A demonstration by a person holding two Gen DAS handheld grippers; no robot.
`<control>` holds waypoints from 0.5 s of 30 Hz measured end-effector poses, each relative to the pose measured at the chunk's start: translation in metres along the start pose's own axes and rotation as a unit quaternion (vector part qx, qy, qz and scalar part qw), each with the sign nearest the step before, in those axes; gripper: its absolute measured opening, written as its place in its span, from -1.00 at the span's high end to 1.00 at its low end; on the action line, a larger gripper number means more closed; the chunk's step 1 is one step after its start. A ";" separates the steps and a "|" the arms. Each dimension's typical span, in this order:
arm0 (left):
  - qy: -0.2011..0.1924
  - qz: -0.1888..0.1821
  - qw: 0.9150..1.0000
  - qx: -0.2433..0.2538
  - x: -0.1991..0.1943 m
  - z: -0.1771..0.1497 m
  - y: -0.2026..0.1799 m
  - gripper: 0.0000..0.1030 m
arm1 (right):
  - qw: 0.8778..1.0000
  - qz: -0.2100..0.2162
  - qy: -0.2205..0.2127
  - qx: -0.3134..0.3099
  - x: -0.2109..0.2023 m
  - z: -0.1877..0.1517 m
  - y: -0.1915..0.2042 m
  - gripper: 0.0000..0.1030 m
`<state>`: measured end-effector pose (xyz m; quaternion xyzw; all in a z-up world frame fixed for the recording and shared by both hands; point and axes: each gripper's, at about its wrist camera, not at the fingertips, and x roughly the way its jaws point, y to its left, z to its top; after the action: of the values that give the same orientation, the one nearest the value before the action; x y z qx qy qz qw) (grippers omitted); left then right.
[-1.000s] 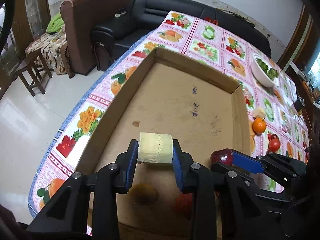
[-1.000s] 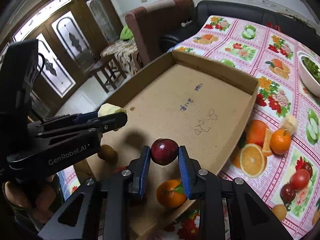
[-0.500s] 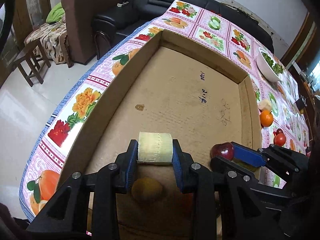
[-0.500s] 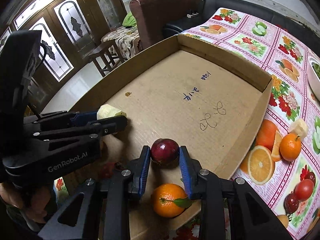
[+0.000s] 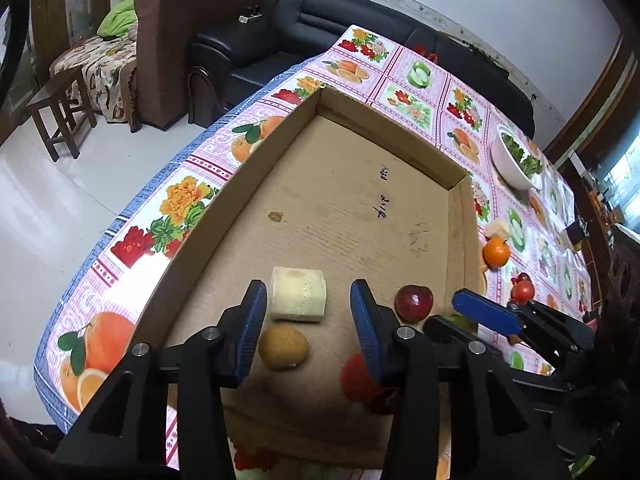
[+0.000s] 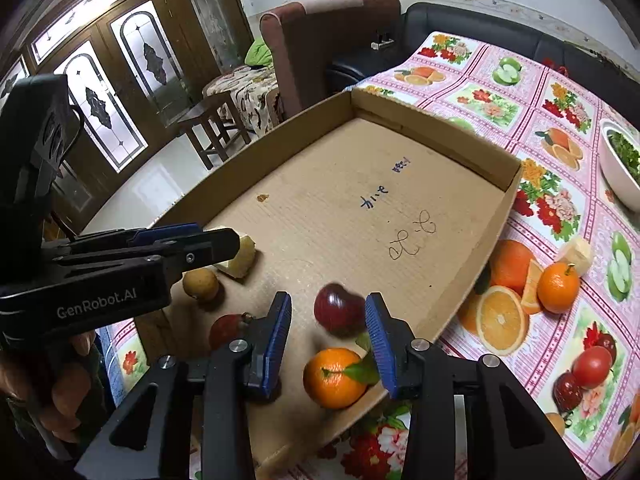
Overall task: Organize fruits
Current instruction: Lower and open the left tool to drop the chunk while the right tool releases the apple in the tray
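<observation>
Jaws of both grippers opening: left gripper [image 5: 306, 312] off pale chunk [image 5: 298, 294], right gripper [image 6: 328, 330] off red apple [image 6: 338, 314]; "GenRobot.AI" legible.

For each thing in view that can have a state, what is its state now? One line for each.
Left tongs: jaws opening, pads clear of the pale yellow block.
Right tongs: jaws opening, pads off the dark red fruit.
Pale yellow block: released, resting on the box floor.
Dark red fruit: released, blurred, inside the box.
Cardboard box: open-topped, holding several fruits.
White bowl: filled with greens.
</observation>
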<state>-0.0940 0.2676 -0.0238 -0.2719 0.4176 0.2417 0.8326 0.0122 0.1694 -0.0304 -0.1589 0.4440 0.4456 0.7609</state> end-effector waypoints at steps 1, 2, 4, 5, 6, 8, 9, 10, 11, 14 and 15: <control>-0.001 -0.002 1.000 -0.001 -0.002 0.000 0.001 0.19 | 1.000 0.001 -0.005 0.002 -0.005 -0.001 0.000 0.23; -0.002 -0.002 1.000 0.000 -0.004 0.000 0.000 0.19 | 1.000 0.001 -0.010 0.005 -0.010 -0.002 0.000 0.23; -0.004 -0.001 1.000 0.002 -0.009 0.000 0.000 0.19 | 1.000 0.005 -0.023 0.014 -0.022 -0.003 -0.004 0.23; -0.005 -0.003 1.000 0.007 -0.012 0.000 -0.001 0.19 | 0.999 0.006 -0.028 0.018 -0.027 -0.005 -0.005 0.23; -0.007 -0.003 1.000 0.010 -0.015 0.000 -0.002 0.19 | 0.999 0.005 -0.033 0.021 -0.033 -0.007 -0.008 0.23; -0.015 -0.004 1.000 0.013 -0.021 -0.002 -0.004 0.19 | 0.999 0.002 -0.042 0.029 -0.045 -0.011 -0.013 0.22; -0.017 -0.008 1.000 0.012 -0.023 -0.003 -0.005 0.19 | 0.998 0.001 -0.048 0.034 -0.052 -0.014 -0.016 0.22; -0.017 -0.013 1.000 0.011 -0.024 -0.004 -0.006 0.19 | 0.998 0.000 -0.054 0.041 -0.059 -0.018 -0.021 0.19; -0.015 -0.019 1.000 0.010 -0.024 -0.006 -0.008 0.19 | 0.997 -0.004 -0.059 0.050 -0.066 -0.023 -0.026 0.12; -0.011 -0.022 0.999 0.022 -0.025 -0.010 -0.017 0.19 | 0.995 -0.014 -0.067 0.071 -0.077 -0.032 -0.041 0.09; -0.010 -0.023 0.999 0.025 -0.026 -0.011 -0.019 0.19 | 0.994 -0.016 -0.069 0.082 -0.082 -0.036 -0.048 0.09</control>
<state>-0.1018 0.2422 -0.0028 -0.2583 0.4084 0.2151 0.8487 0.0157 0.0759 0.0090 -0.0715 0.4227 0.4052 0.8075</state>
